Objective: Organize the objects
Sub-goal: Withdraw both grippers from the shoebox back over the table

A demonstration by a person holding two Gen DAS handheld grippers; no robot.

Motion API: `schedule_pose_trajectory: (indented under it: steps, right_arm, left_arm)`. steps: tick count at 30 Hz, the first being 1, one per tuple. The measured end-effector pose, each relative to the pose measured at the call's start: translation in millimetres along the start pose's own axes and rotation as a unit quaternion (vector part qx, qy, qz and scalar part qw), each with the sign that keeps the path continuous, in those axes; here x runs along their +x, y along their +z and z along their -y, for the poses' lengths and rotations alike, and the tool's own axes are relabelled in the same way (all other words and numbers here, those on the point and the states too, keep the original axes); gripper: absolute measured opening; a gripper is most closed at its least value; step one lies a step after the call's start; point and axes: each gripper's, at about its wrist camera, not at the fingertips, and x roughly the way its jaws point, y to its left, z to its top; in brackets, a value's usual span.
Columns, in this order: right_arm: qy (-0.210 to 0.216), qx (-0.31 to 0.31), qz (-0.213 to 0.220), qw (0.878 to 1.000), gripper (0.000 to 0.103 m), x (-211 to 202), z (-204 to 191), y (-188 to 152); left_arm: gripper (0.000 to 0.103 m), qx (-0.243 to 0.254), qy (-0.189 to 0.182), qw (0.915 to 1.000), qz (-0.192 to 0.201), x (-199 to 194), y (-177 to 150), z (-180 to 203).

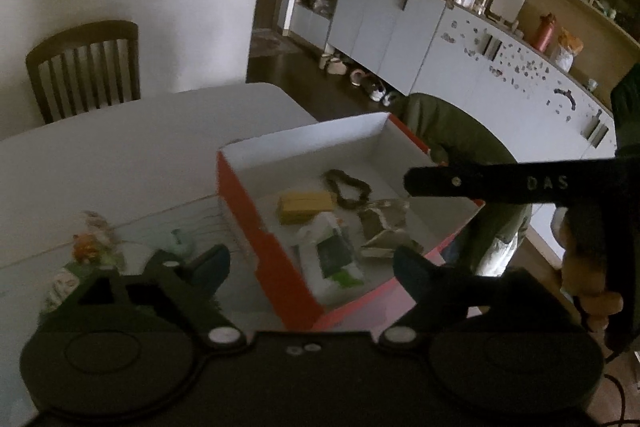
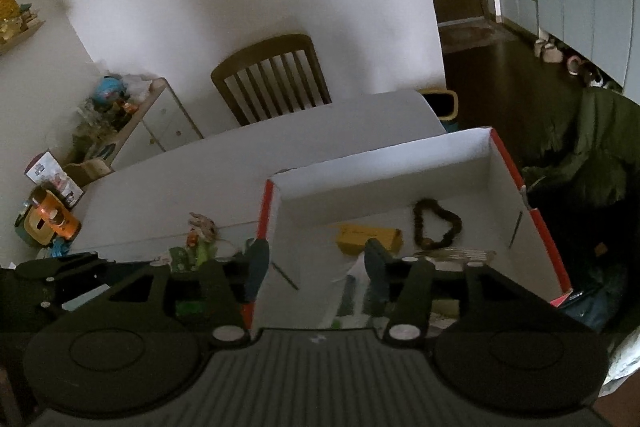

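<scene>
Left gripper [image 1: 310,263]: jaws held apart, empty, straddling the near wall of the red-sided box [image 1: 256,223]. Right gripper [image 2: 316,263]: likewise spread, empty, astride the box wall. Inside the box are listed a yellow block [image 1: 306,206], a bead loop [image 1: 347,189], a white packet [image 1: 334,253].

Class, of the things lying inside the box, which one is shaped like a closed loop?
The dark bead bracelet, near the box's far wall; the yellow packet beside it is a solid block.
</scene>
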Motion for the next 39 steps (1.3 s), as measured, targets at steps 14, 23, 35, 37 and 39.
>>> schedule_pose_trajectory:
  steps: [14, 23, 35, 37, 39]
  right_arm:
    - [0.014, 0.005, 0.009, 1.0, 0.074, 4, -65, -24]
    - [0.013, 0.005, 0.024, 1.0, 0.084, 11, -103, -36]
    - [-0.009, -0.058, 0.069, 0.996, 0.094, 33, -155, -59]
    - [-0.007, -0.063, 0.057, 0.996, 0.094, 41, -162, -62]
    - [-0.007, -0.052, 0.049, 0.997, 0.094, 48, -165, -63]
  left_arm:
    - [0.102, -0.008, 0.024, 0.9992, 0.031, -48, -22, -60]
    - [0.102, -0.014, 0.049, 0.9976, 0.046, -64, -38, -102]
    - [0.102, -0.033, 0.064, 0.9968, 0.036, -69, -72, -168]
    - [0.102, -0.025, 0.066, 0.9969, 0.035, -68, -80, -174]
    - [0.102, -0.018, 0.069, 0.9969, 0.034, -68, -88, -179]
